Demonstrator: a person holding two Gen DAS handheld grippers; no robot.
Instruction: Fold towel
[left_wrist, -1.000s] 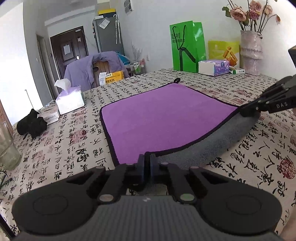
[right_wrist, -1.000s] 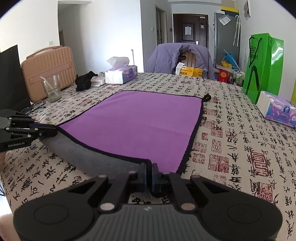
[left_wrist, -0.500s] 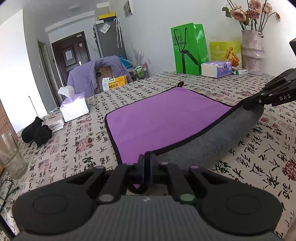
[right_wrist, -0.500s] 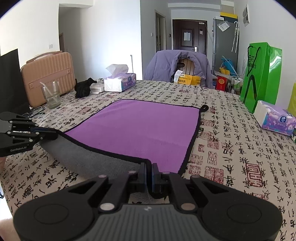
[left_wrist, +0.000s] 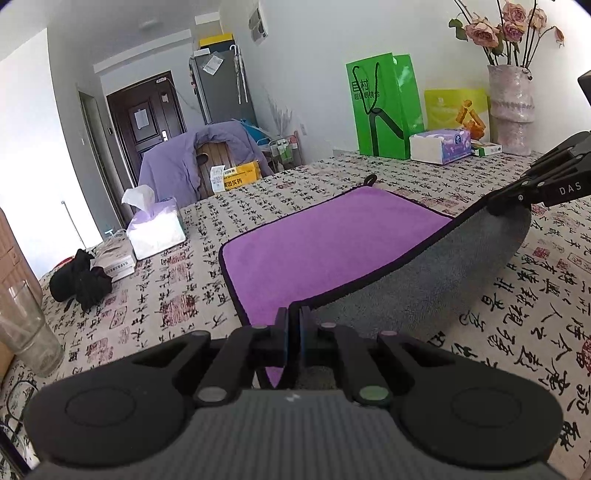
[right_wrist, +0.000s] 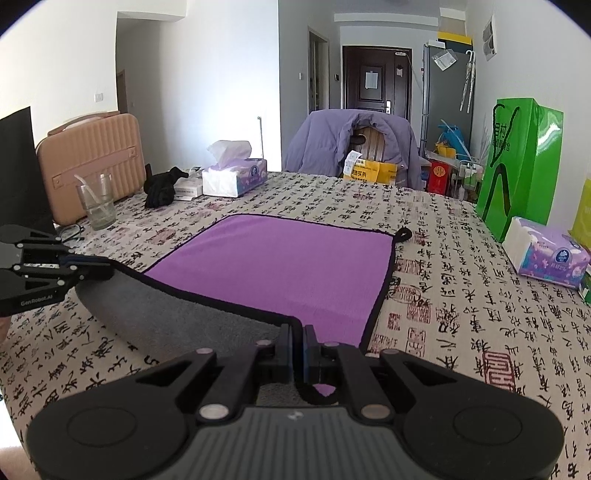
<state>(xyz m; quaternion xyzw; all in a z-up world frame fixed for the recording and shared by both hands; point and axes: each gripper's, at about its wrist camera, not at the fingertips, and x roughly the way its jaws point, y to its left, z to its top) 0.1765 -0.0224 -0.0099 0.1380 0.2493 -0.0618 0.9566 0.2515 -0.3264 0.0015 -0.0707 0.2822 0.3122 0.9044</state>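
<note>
A purple towel (left_wrist: 325, 240) with a grey underside and black trim lies on the table; it also shows in the right wrist view (right_wrist: 280, 266). My left gripper (left_wrist: 293, 317) is shut on the towel's near left corner. My right gripper (right_wrist: 297, 334) is shut on the near right corner. Both corners are lifted, so the near edge hangs between them and shows its grey underside (left_wrist: 424, 280). Each gripper is visible in the other's view: the right one (left_wrist: 506, 205), the left one (right_wrist: 99, 271). The far half lies flat.
The table has a calligraphy-print cloth (right_wrist: 461, 332). On the left are a glass (right_wrist: 96, 203), a black object (right_wrist: 160, 186) and a tissue box (right_wrist: 234, 173). On the right are a green bag (left_wrist: 384, 107), a tissue pack (left_wrist: 439, 146) and a flower vase (left_wrist: 511, 107).
Both grippers have risen and moved forward with the towel's near corners. More of the grey underside is lifted off the table.
</note>
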